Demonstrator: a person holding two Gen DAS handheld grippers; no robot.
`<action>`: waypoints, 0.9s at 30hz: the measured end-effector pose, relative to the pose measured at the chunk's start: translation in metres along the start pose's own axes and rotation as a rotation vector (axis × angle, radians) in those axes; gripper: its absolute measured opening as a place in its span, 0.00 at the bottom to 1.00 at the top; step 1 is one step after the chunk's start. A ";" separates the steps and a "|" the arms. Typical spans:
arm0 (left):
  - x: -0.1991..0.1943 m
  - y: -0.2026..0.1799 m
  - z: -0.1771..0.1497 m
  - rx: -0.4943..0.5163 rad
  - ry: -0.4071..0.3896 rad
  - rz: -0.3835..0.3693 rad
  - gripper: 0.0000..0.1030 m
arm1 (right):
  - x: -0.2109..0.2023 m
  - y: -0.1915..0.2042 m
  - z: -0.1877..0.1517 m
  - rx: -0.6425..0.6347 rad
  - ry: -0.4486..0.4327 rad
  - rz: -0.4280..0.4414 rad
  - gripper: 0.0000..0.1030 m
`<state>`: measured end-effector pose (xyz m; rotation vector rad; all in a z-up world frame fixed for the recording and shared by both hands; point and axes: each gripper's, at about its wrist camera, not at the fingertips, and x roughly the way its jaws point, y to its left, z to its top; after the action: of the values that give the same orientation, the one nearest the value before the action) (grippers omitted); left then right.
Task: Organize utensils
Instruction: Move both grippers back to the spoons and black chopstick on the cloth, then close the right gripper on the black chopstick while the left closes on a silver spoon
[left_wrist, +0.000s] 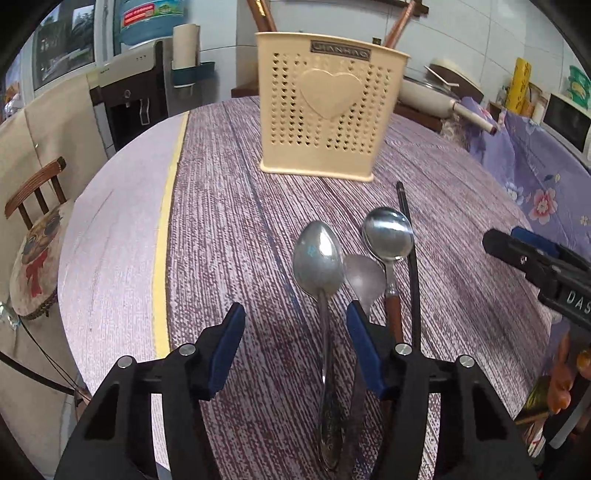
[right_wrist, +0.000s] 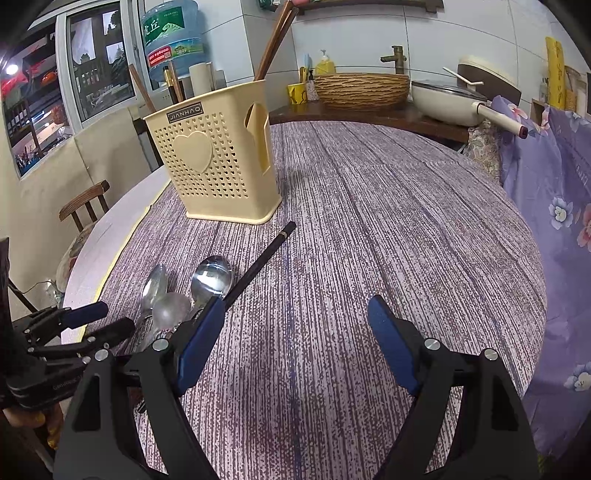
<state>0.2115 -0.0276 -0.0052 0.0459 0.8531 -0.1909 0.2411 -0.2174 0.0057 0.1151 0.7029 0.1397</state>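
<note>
Three metal spoons lie side by side on the round table. A long oval spoon (left_wrist: 318, 258) has its handle running between the fingers of my left gripper (left_wrist: 294, 306), whose pads stand apart from it. A smaller spoon (left_wrist: 364, 277) and a round-bowled spoon (left_wrist: 388, 232) with a brown handle lie just right of it, next to a black chopstick (left_wrist: 412, 258). A cream perforated utensil holder (left_wrist: 328, 110) stands upright beyond them, with wooden chopsticks (right_wrist: 275, 40) in it. My right gripper (right_wrist: 295, 300) hangs open over bare tablecloth, right of the black chopstick (right_wrist: 258, 266).
The purple striped tablecloth (right_wrist: 369, 221) covers the table. A wooden chair (left_wrist: 33, 229) stands at the left edge. A floral purple cloth (right_wrist: 554, 206) hangs at the right. Behind the table are a white pan (right_wrist: 450, 99), a woven basket (right_wrist: 362, 88) and a water dispenser (left_wrist: 133, 96).
</note>
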 end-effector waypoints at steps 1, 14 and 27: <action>0.002 -0.002 -0.001 0.008 0.008 0.005 0.52 | 0.000 -0.001 0.000 0.005 0.000 0.003 0.77; 0.018 -0.001 0.013 0.021 0.028 0.079 0.43 | 0.003 0.004 0.002 -0.012 0.017 -0.008 0.77; 0.022 0.009 0.019 -0.018 0.021 0.086 0.41 | 0.059 0.014 0.043 0.065 0.113 -0.032 0.49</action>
<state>0.2419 -0.0242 -0.0094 0.0678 0.8721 -0.1022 0.3122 -0.1968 0.0028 0.1592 0.8215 0.0930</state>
